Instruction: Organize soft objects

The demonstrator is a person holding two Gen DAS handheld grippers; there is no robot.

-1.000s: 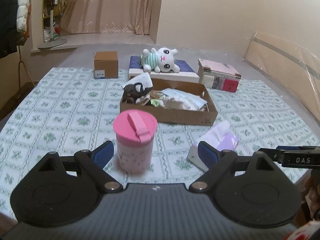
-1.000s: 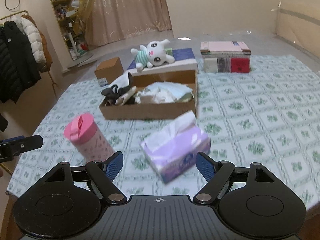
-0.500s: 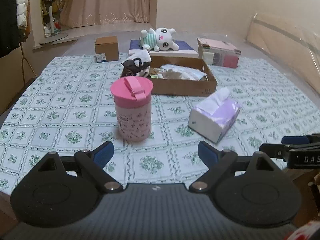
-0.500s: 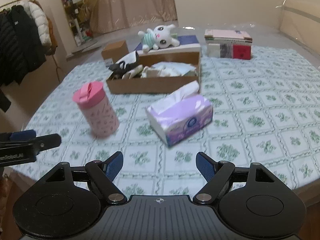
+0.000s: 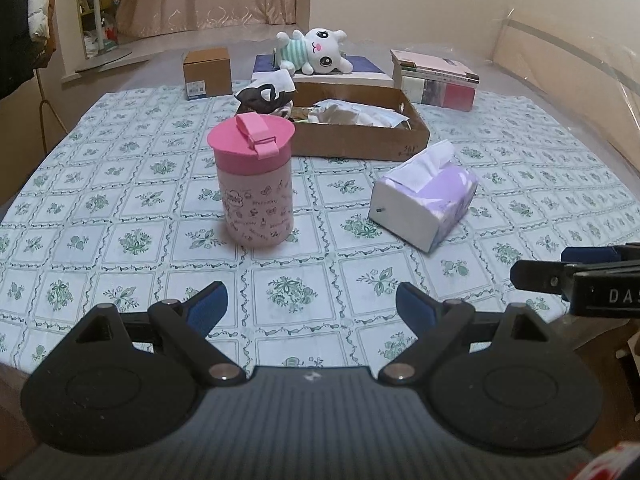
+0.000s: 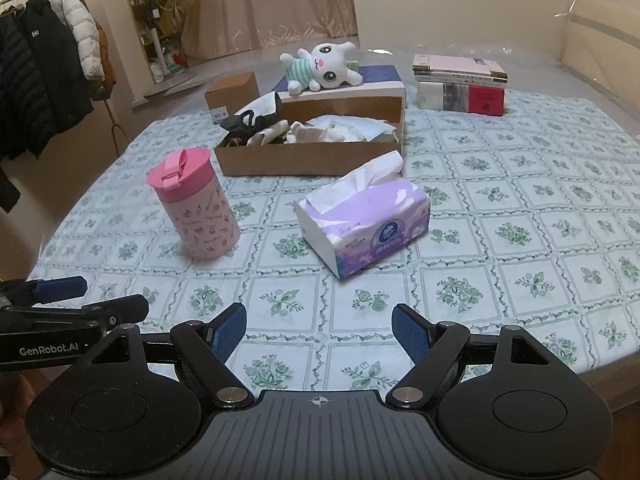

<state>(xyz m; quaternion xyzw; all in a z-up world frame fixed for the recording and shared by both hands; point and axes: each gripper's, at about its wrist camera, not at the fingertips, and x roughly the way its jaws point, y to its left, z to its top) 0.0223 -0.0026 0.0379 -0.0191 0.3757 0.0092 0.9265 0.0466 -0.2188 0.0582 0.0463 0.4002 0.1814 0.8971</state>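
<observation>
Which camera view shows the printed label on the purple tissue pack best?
The right wrist view: the tissue pack turns its long printed side, with the round logo, toward that camera. The left wrist view shows only its plain white end and purple top.

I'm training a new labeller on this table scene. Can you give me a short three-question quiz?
1. True or false: the plush toy lies inside the cardboard tray.
2. Which stands nearer the left gripper? A) pink cup B) tissue pack C) stack of books
3. Fill in: both the left gripper and the right gripper are ___.

Key: 1 false; 2 A; 3 open.
</observation>
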